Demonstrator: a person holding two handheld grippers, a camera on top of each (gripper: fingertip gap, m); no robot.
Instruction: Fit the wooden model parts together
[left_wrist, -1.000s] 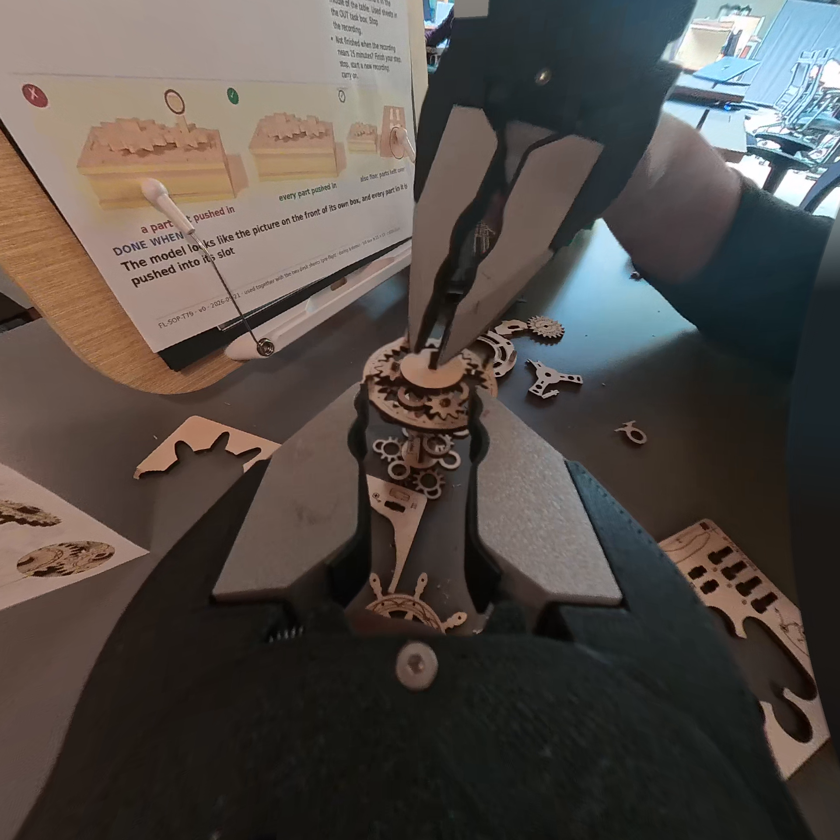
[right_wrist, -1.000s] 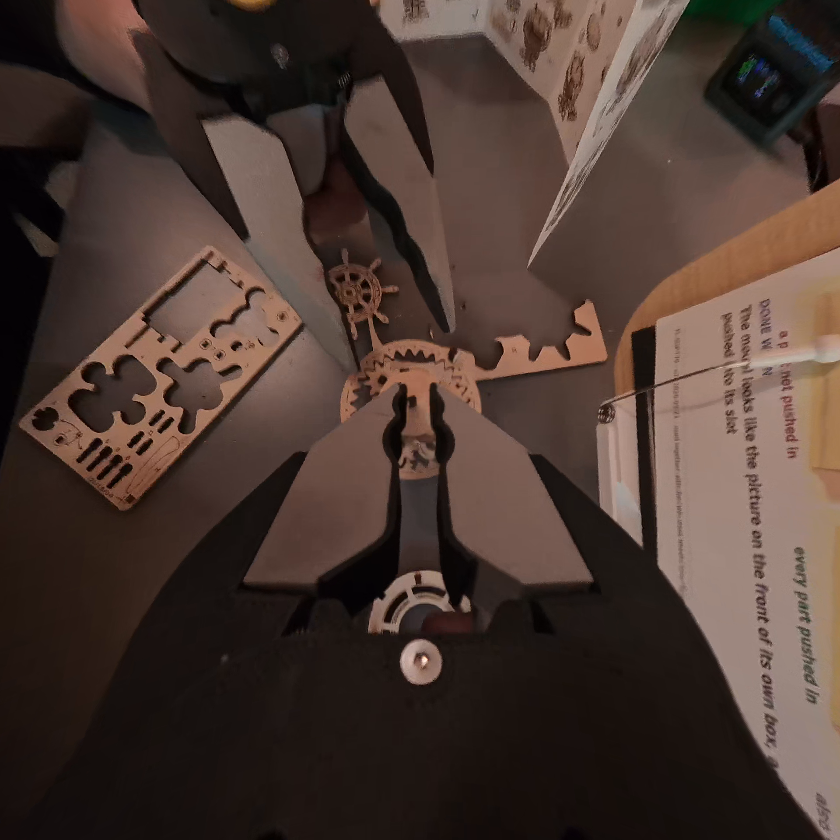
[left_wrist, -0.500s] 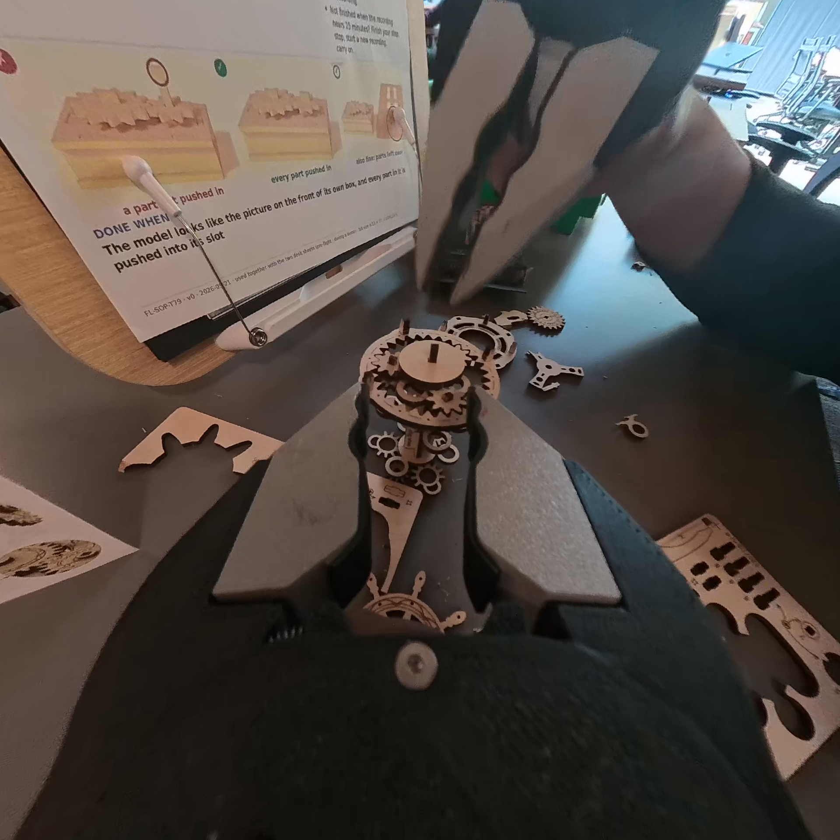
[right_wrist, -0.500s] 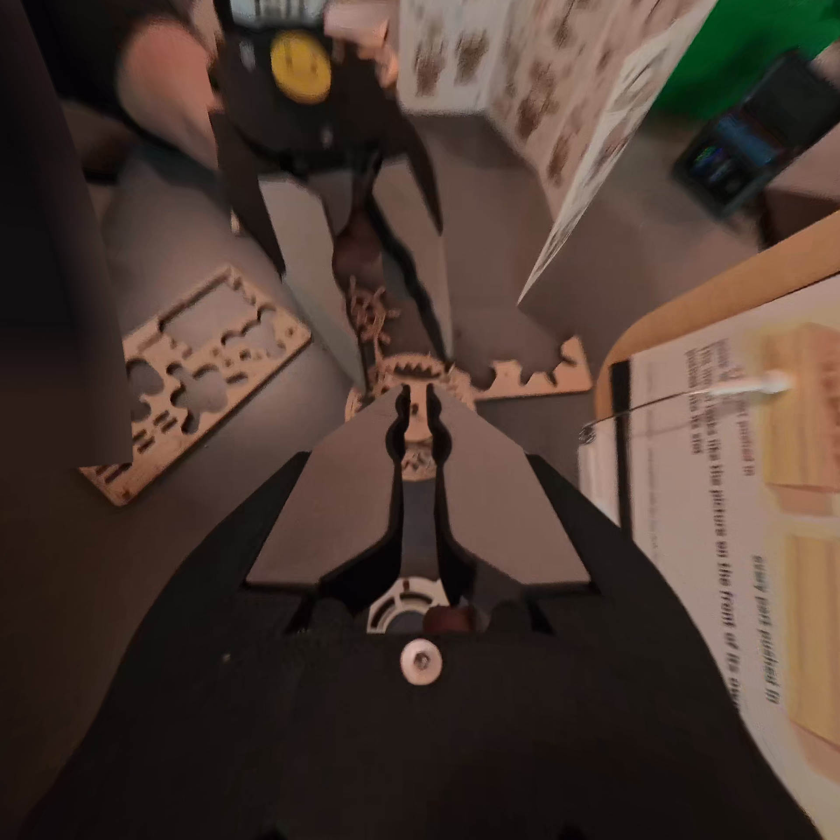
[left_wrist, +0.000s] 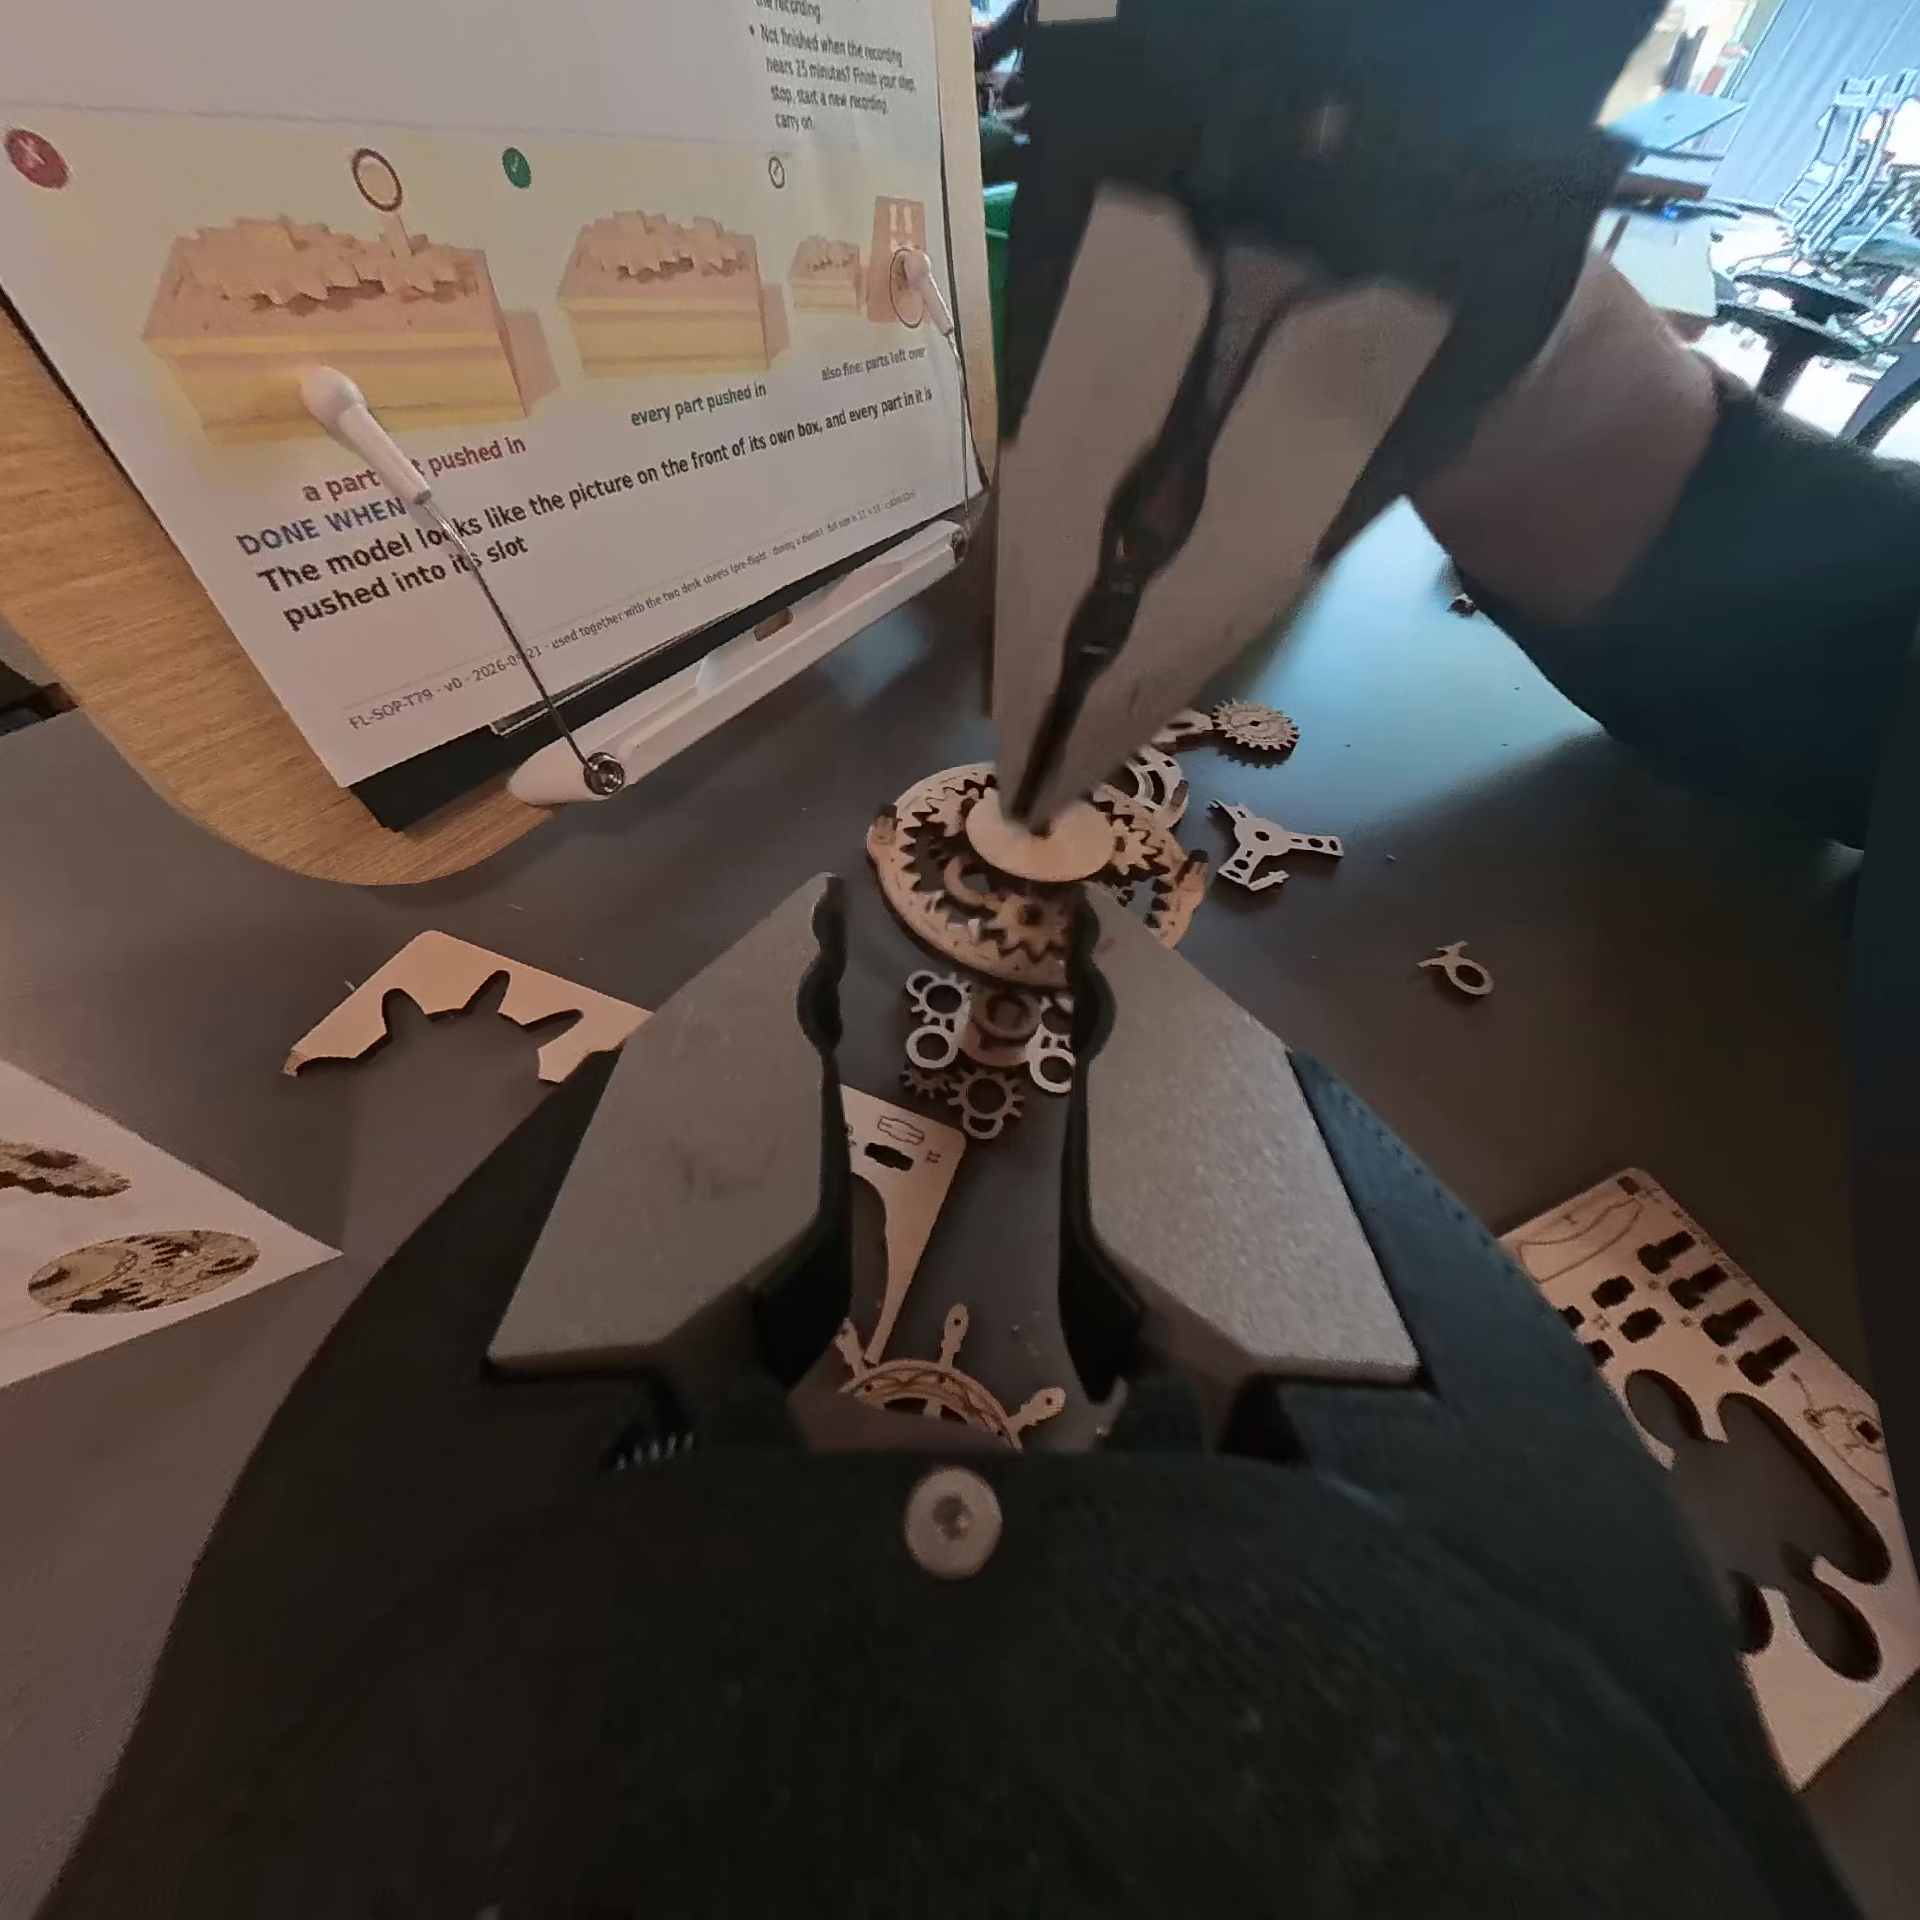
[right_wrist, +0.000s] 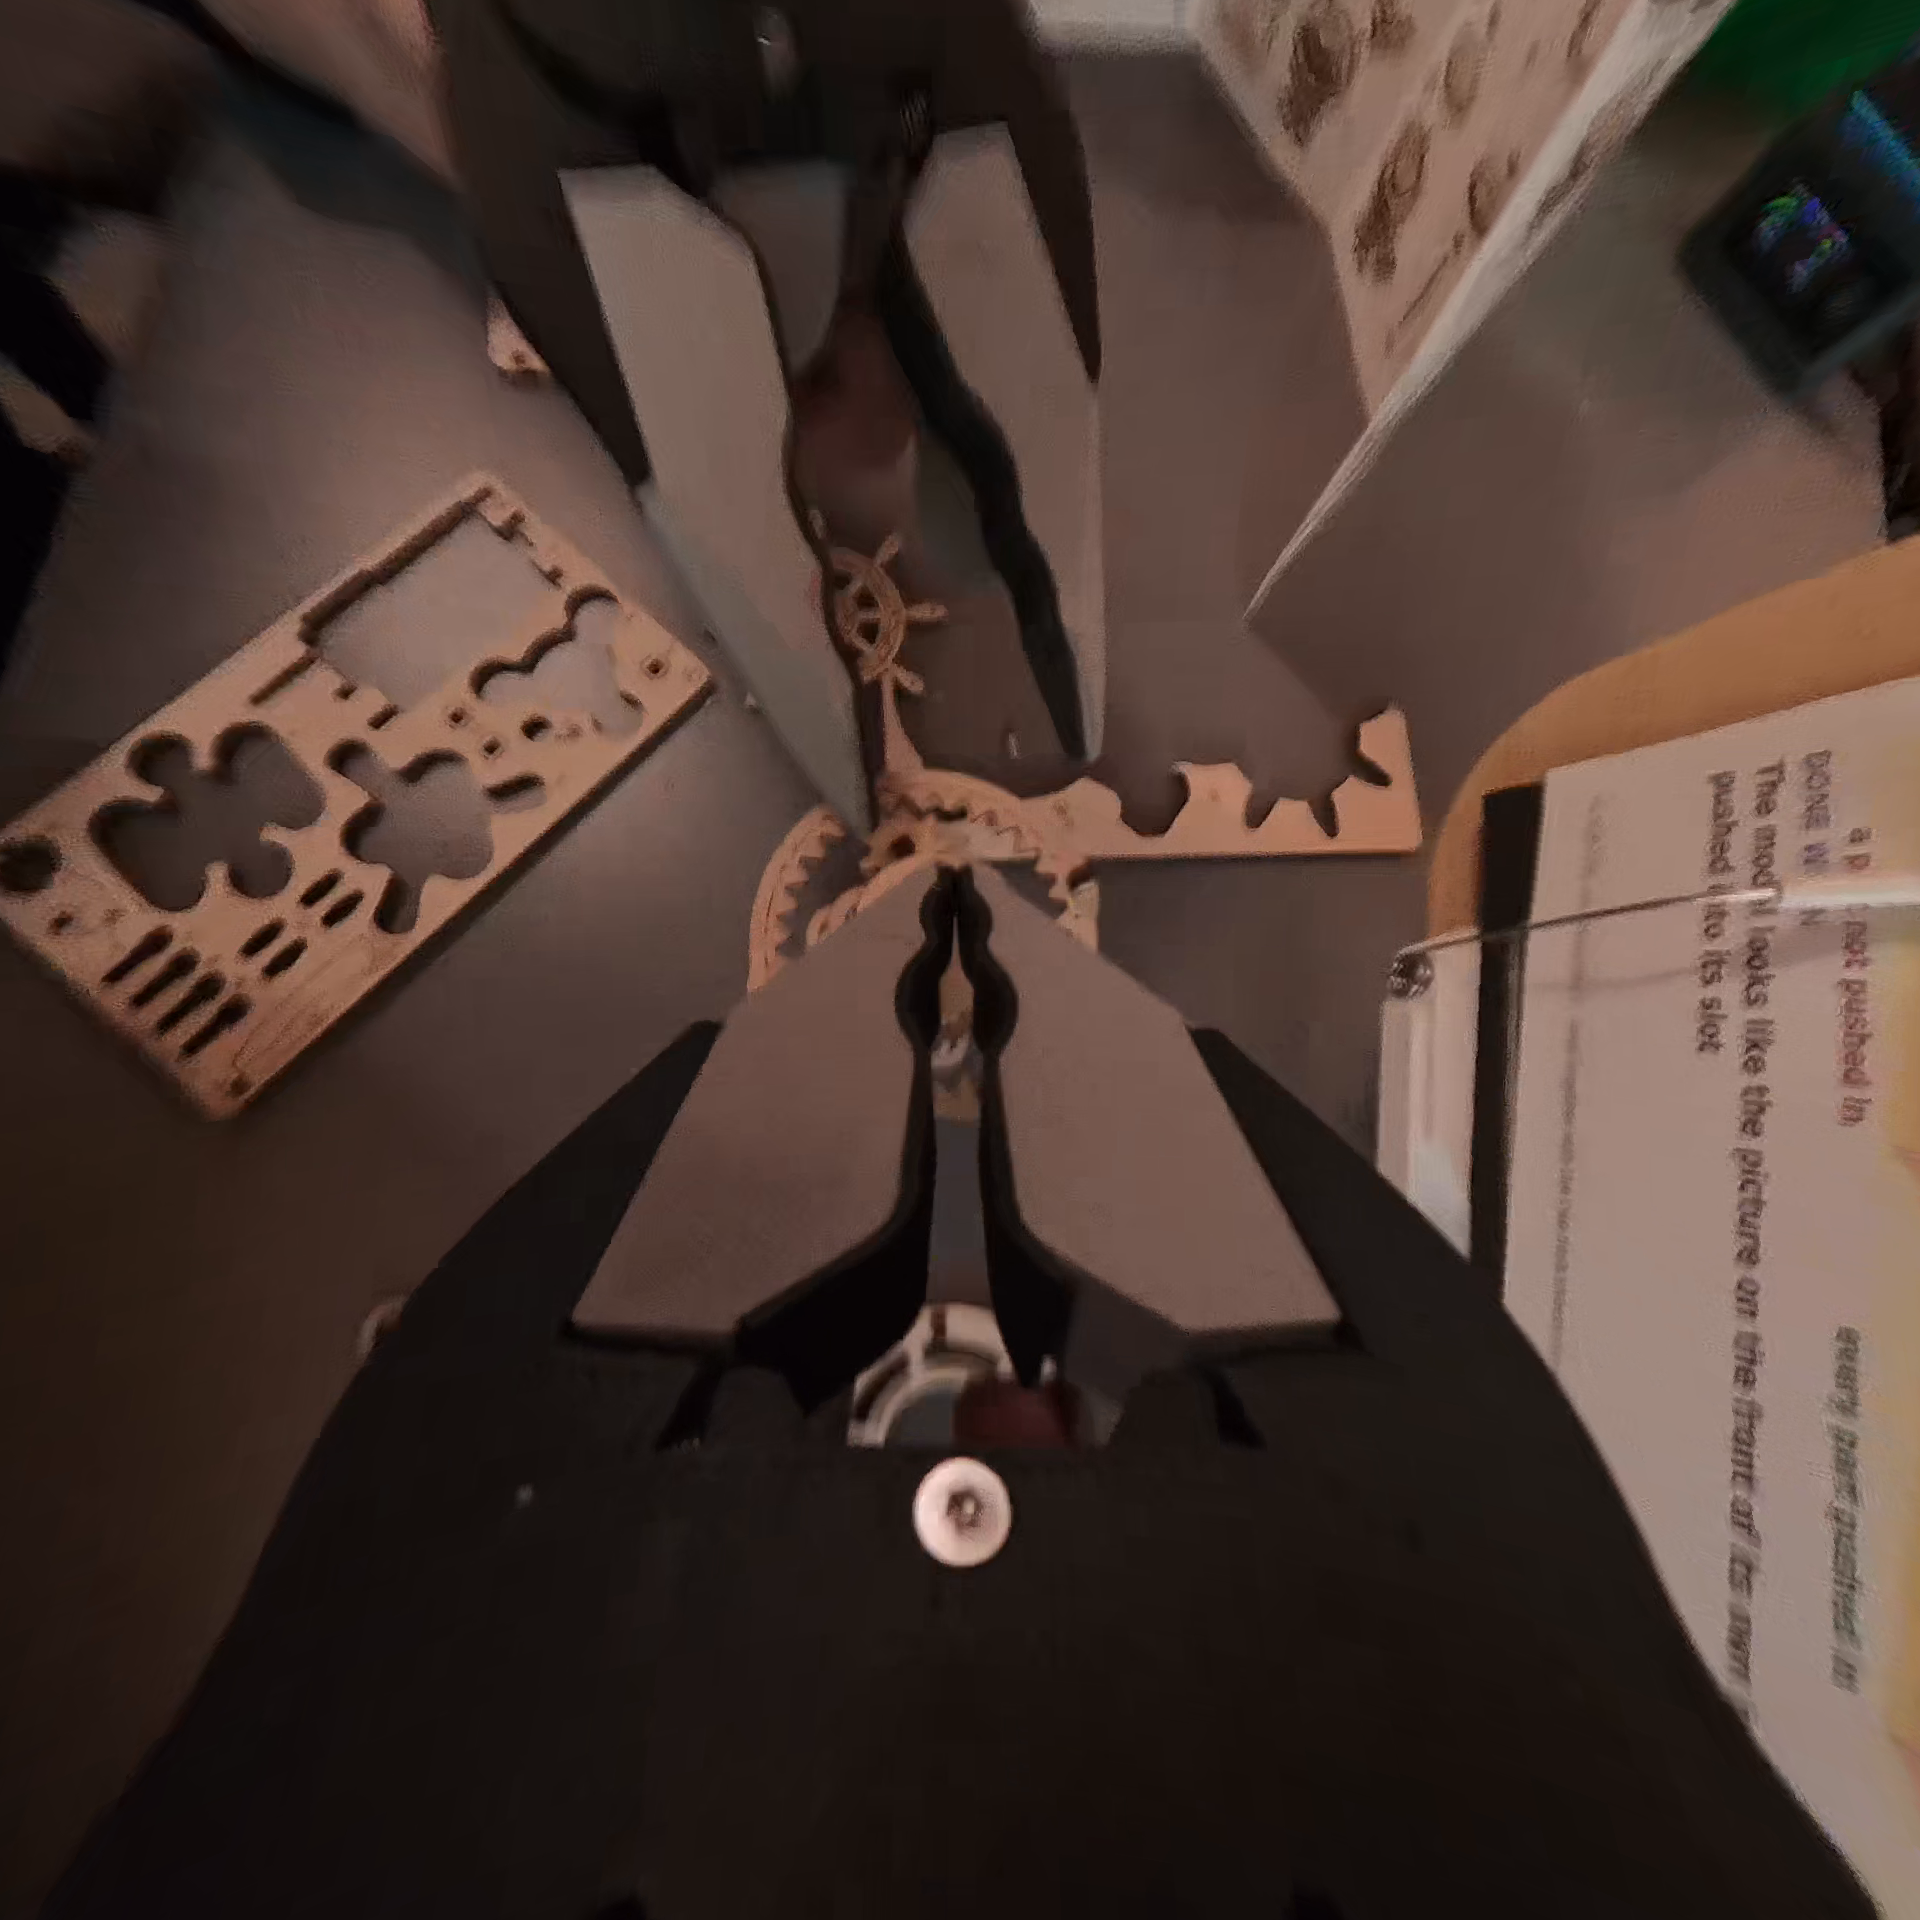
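A round wooden gear assembly (left_wrist: 977, 904) lies flat on the dark table, with a plain disc (left_wrist: 1039, 847) on top of its centre. My right gripper (left_wrist: 1023, 810) comes down from above, shut, with its tips pressed on that disc. In the right wrist view its tips (right_wrist: 951, 883) meet over the assembly (right_wrist: 800, 883). I cannot tell whether they pinch a small peg. My left gripper (left_wrist: 956, 925) is open and low, its fingers flanking the assembly's near edge. It shows at the top of the right wrist view (right_wrist: 971, 779).
Small gears and rings (left_wrist: 982, 1049), a slotted wedge (left_wrist: 904, 1174) and a ship's wheel part (left_wrist: 935, 1392) lie between my left fingers. Loose gears (left_wrist: 1257, 727) and a three-arm part (left_wrist: 1262, 842) lie beyond. A cut-out sheet (left_wrist: 1714, 1403) is right, an offcut (left_wrist: 457, 997) left, an instruction stand (left_wrist: 520, 364) behind. The tips of both grippers are at nearly the same place. The left tips stand about 12 cm off the offcut (left_wrist: 457, 997). It is also in sight in the right wrist view (right_wrist: 1331, 804).
The right gripper lifted off the assembly half a second ago and has come back down onto the centre disc, its tips now closed. The left gripper has hardly moved.
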